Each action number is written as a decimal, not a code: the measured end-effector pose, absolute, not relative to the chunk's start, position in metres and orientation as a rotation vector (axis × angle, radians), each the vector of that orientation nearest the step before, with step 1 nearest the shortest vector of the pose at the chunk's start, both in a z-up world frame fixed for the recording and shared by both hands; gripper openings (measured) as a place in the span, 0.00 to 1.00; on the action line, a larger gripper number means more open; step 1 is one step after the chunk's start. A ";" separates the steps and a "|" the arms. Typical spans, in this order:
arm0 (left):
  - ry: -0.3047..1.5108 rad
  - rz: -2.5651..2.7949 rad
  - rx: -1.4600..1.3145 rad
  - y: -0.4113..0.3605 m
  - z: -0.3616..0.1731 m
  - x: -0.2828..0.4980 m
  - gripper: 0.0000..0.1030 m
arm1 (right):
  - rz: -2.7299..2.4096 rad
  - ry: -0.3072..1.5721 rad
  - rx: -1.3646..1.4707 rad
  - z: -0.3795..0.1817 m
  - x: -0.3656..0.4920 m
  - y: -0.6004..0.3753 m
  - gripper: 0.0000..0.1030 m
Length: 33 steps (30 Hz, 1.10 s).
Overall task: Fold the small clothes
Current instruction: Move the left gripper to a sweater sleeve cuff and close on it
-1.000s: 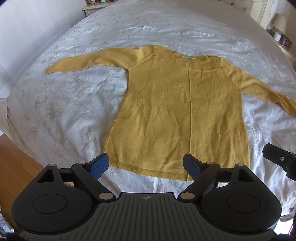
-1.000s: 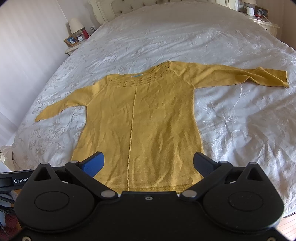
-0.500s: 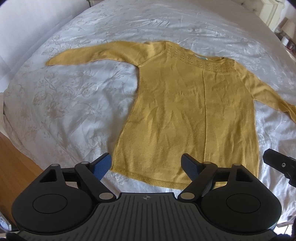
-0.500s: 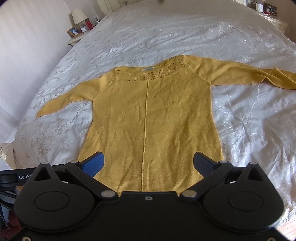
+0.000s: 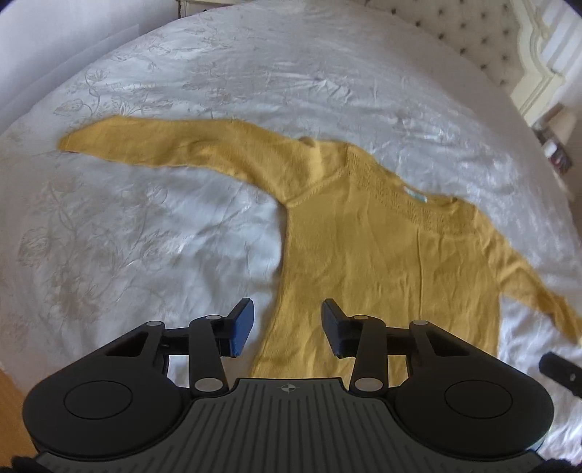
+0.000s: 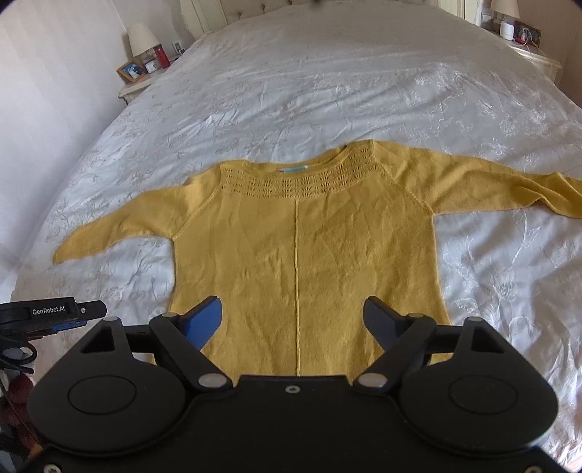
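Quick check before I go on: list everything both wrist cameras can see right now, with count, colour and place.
Sweater: one, mustard yellow, spread flat on the bed, sleeves out to both sides.
Bedspread: one, white with a floral pattern, covers the bed.
Headboard: one, cream, tufted, far end of the bed.
Nightstands: two, cream, one on the left, one on the right of the right wrist view.
Lamps: two, cream shades, one on the left nightstand, one on the right.
Picture frame: one, on the left nightstand.
Left gripper: open, over the sweater's lower left side edge.
Right gripper: open, over the hem.
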<state>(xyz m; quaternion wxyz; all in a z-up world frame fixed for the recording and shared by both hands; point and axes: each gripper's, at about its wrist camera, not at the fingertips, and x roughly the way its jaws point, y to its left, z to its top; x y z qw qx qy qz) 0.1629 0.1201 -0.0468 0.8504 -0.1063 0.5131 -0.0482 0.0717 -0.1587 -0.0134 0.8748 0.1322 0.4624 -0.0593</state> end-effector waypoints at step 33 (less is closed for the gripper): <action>1.002 0.148 -0.561 0.302 -0.196 0.388 0.93 | -0.251 0.993 0.511 -0.059 0.150 -0.128 0.90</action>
